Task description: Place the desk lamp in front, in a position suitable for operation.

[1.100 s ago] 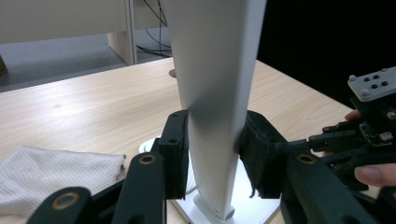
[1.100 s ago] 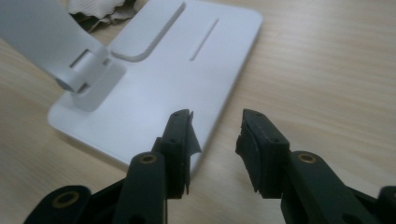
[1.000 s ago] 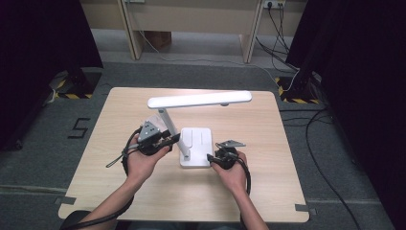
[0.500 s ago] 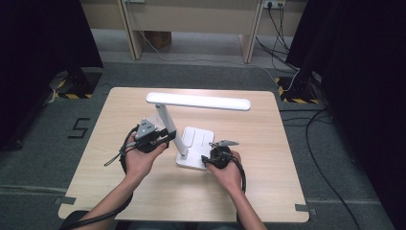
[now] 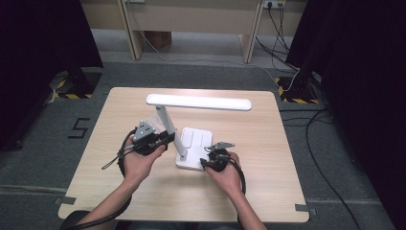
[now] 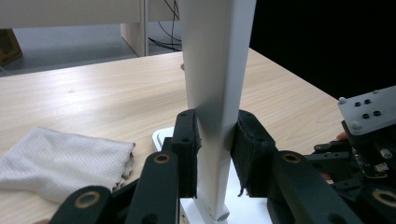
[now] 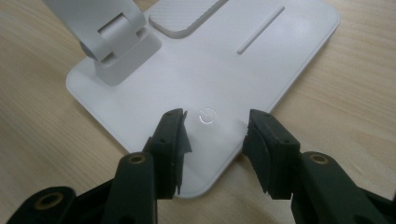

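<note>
A white desk lamp stands mid-table, with a long head (image 5: 198, 102), a slanted arm (image 5: 168, 125) and a flat base (image 5: 196, 143). My left gripper (image 5: 165, 139) has just been closing, and its pads (image 6: 187, 140) now press on both sides of the arm (image 6: 215, 70). My right gripper (image 5: 210, 155) hovers open over the base's near corner (image 7: 233, 70). Its jaws have just been closing a little and stand on either side of the power symbol (image 7: 207, 115) without touching it.
A white woven cloth (image 6: 56, 163) lies on the table (image 5: 268, 143) beyond the lamp arm. The other gripper's body (image 6: 369, 140) is close on the right of the left gripper view. Cables trail from both grippers toward the near edge.
The left jaws have closed onto the lamp arm. The lamp head has swung slightly, its right end coming nearer, and the base has shifted a little left. The right gripper barely moved.
</note>
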Demonstrator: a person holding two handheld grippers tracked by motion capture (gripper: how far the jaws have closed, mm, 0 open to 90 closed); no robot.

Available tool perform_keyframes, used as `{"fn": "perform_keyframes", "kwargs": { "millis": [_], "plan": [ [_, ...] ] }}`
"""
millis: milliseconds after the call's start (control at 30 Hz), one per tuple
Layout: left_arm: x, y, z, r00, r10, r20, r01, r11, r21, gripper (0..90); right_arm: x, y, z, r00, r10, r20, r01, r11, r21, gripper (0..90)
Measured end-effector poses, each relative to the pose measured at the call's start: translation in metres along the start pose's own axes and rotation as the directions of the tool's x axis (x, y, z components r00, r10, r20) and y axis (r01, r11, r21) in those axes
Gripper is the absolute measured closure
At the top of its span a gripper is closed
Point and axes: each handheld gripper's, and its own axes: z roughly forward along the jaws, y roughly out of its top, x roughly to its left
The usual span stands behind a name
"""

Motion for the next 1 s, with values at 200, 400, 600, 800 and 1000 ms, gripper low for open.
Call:
{"fn": "perform_keyframes", "kwargs": {
  "millis": [200,400,600,800,1000],
  "plan": [
    [0.002,-0.004,-0.009,0.9999,0.009,-0.008,-0.009,1.0000,0.004,77.7,0.008,-0.003,-0.003,0.9996,-0.030,-0.003,0.030,1.000,0.006,59.9],
    [0.011,-0.002,-0.006,0.9992,-0.019,-0.035,0.018,0.9993,-0.032,60.5,0.009,-0.008,-0.003,0.9990,0.011,-0.042,-0.011,1.000,-0.006,57.6],
    [0.012,0.006,0.007,0.9993,-0.015,-0.036,0.013,0.9984,-0.055,44.6,0.003,-0.005,-0.003,0.9998,0.010,-0.015,-0.010,1.000,-0.008,54.9],
    [0.008,0.015,0.021,0.9991,-0.011,-0.042,0.009,0.9981,-0.061,52.1,0.004,-0.004,-0.004,0.9999,0.014,-0.010,-0.014,1.000,-0.009,53.9],
    [0.009,0.015,0.024,0.9979,0.019,-0.062,-0.022,0.9991,-0.038,64.7,0.004,-0.004,-0.004,0.9999,0.006,-0.011,-0.007,1.000,-0.014,53.5]
  ]
}}
